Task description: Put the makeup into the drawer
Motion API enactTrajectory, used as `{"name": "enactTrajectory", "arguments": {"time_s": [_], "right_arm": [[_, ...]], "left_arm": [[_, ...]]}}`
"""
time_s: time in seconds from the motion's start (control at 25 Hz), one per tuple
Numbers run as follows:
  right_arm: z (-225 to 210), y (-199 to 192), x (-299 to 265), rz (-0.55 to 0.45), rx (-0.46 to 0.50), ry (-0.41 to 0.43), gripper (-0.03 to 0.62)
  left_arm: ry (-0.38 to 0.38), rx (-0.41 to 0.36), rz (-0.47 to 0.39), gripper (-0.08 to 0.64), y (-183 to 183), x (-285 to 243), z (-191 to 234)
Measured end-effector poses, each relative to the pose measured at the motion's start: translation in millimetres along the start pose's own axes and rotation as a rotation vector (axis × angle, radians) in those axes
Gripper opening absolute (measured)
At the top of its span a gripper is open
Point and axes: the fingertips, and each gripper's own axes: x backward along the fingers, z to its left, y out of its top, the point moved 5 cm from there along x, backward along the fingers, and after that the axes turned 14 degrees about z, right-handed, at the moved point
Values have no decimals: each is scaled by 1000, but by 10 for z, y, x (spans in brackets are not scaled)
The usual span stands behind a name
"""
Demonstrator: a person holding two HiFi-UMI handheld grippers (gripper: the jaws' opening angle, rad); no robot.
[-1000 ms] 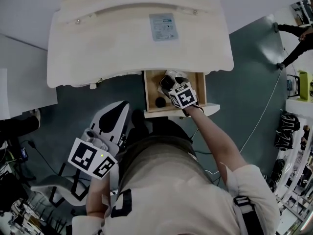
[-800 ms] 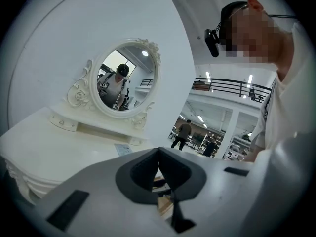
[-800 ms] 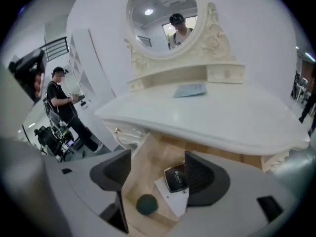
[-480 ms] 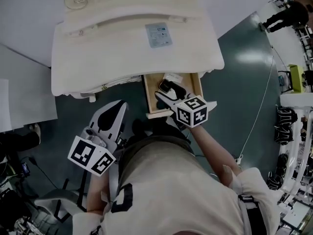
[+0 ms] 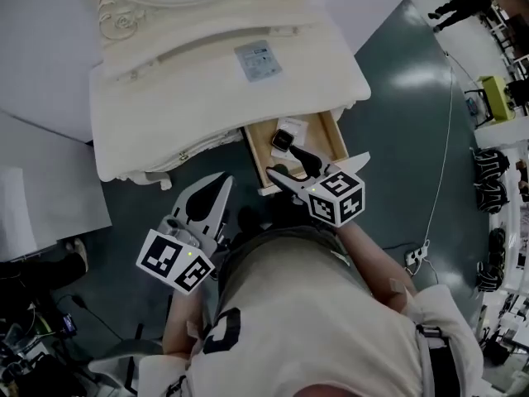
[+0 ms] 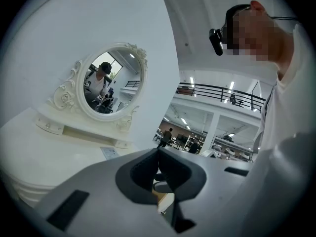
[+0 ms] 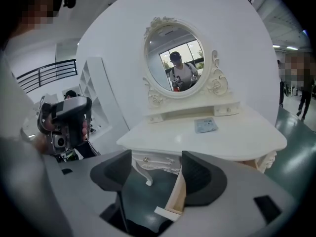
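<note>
Makeup (image 5: 283, 141) lies in the open drawer (image 5: 333, 136), right gripper (image 5: 283, 164) spread empty beside it, left gripper (image 5: 215, 193) pinched together, empty.

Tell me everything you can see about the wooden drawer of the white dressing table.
The light wooden drawer stands open under the right part of the white dressing table. It is a shallow box with plain wooden walls and floor and a white front panel. Near its back lie a small square case with a dark face and a pale flat item. The right tool, jaws apart, hangs over its front; whether they touch cannot be told.
</note>
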Motion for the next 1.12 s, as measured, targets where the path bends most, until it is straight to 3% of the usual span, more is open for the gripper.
{"name": "enactTrajectory", "arguments": {"time_s": [0.28, 0.52, 0.56, 0.6, 0.64, 0.92, 1.12], "right_arm": [[-73, 80, 202, -16, 32, -54, 330], [-292, 291, 320, -62, 64, -34, 327], [-349, 335, 323, -70, 73, -35, 295], [-413, 377, 323, -77, 84, -41, 97], [-476, 416, 318, -83, 97, -41, 40], [-1005, 658, 333, -63, 159, 27, 31], [-1375, 807, 165, -43, 156, 94, 31]], "left_arm": [[-30, -1, 19, 57, 26, -173, -49], [-2, -16, 34, 57, 143, -417, -58], [6, -22, 36, 57, 176, -470, -64], [16, -29, 37, 56, 210, -524, -74], [26, -33, 35, 57, 245, -579, -87], [116, -49, 39, 57, 498, -1072, -213], [186, -39, 75, 56, 483, -1251, -218]]}}
